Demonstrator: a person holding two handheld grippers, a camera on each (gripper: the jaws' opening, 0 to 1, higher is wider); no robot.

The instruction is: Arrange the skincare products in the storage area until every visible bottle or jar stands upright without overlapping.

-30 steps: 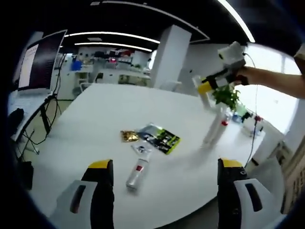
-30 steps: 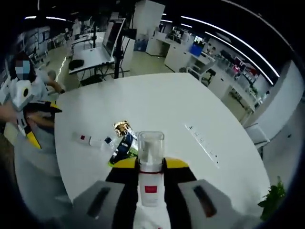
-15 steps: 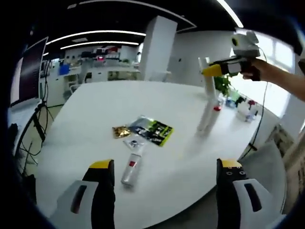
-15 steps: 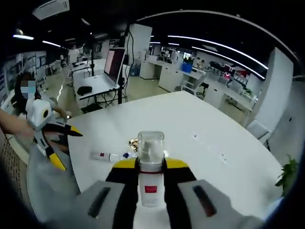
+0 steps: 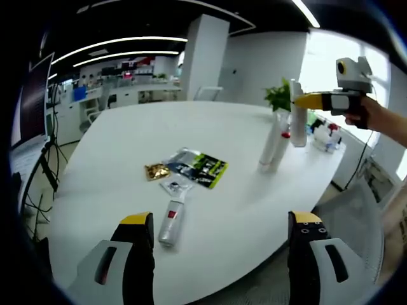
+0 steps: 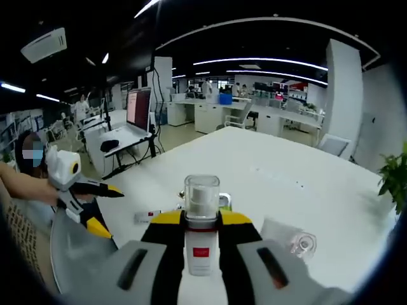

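Standing straight up with its clear cap on top, the white bottle (image 6: 201,236) is being squeezed by the right gripper (image 6: 201,219) over the table (image 5: 127,140), while the left gripper (image 5: 216,219) is hanging wide apart above the lying tube (image 5: 169,222).

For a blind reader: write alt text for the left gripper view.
A white tube lies flat on the white table ahead of the open left gripper, beside foil packets. Far right, the right gripper holds a bottle upright by another bottle.
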